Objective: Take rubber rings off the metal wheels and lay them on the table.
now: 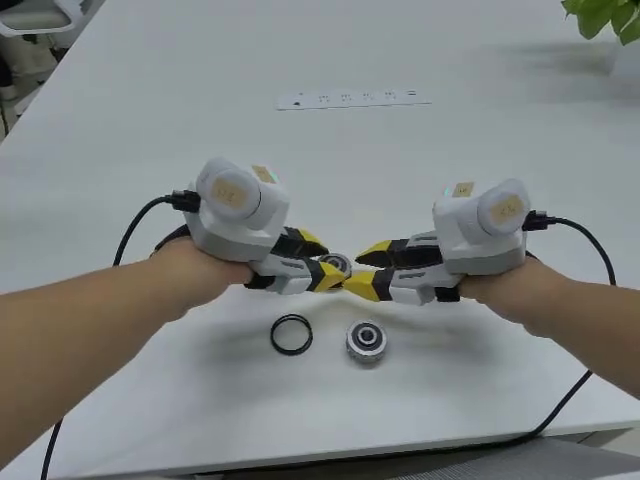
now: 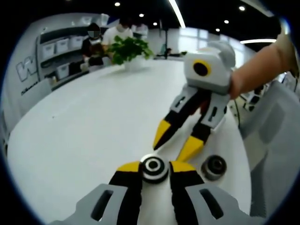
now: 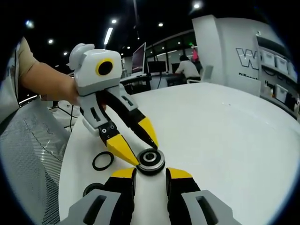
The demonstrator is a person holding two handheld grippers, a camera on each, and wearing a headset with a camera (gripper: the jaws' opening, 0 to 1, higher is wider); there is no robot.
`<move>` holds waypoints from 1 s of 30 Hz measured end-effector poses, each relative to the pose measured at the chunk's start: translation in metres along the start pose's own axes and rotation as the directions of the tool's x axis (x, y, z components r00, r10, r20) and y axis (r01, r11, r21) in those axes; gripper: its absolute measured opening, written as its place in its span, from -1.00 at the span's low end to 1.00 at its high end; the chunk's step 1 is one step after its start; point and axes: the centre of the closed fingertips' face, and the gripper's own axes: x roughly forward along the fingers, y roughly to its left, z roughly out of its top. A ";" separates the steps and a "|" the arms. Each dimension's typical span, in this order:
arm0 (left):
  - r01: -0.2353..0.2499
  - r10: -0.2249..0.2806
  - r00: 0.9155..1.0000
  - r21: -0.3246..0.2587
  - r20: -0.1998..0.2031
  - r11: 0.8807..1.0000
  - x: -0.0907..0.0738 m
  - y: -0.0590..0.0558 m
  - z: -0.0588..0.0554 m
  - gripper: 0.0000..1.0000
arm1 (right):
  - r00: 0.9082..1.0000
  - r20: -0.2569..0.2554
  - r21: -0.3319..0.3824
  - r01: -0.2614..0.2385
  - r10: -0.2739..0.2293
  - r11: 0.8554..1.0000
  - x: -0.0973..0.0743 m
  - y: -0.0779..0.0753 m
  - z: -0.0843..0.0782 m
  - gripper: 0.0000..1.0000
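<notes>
Left gripper (image 2: 154, 167) is clamped on a small metal wheel (image 1: 334, 265), pinched at the very tips of the jaws and lifted clear of the worktop (image 1: 420, 180). The wheel shows a dark outer band, judged to be its rubber, not yet off. Right gripper (image 3: 152, 173) faces it tip to tip with its jaws parted, just short of the wheel and gripping nothing. Risks from here: the hold is a tip pinch on a smooth round part, so a sideways pull on the rubber may twist the wheel out. It would then drop and could roll toward the near edge, which is close. The right jaws may close on metal rather than rubber and only slide off. The rubber may let go suddenly and spring away. The four tips are crowded together and could knock each other. Below, near the near edge around its middle, lie a loose ring (image 1: 291, 334) and, just beside it, a second wheel (image 1: 366, 340); whether that one is stripped, cannot tell. A falling part could scatter both. Surface is white, smooth and matt, with a socket strip (image 1: 352, 99) toward the far edge and a plant (image 1: 603, 15) at the far right corner. Cables (image 1: 135, 225) trail from both grippers. The room is an open office with shelves of bins (image 2: 56, 47), monitors (image 3: 139, 57) and ceiling spotlights.
</notes>
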 end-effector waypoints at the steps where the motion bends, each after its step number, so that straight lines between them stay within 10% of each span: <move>1: 0.001 -0.001 1.000 0.006 -0.005 1.000 0.001 0.000 -0.001 -0.56 | 1.000 -0.002 -0.001 0.000 0.000 1.000 0.000 0.000 0.000 -0.55; 30: -0.039 0.039 0.999 0.015 -0.005 0.999 0.003 0.002 -0.004 -0.73 | 1.000 -0.007 -0.009 0.029 -0.029 1.000 0.015 0.000 0.000 -0.52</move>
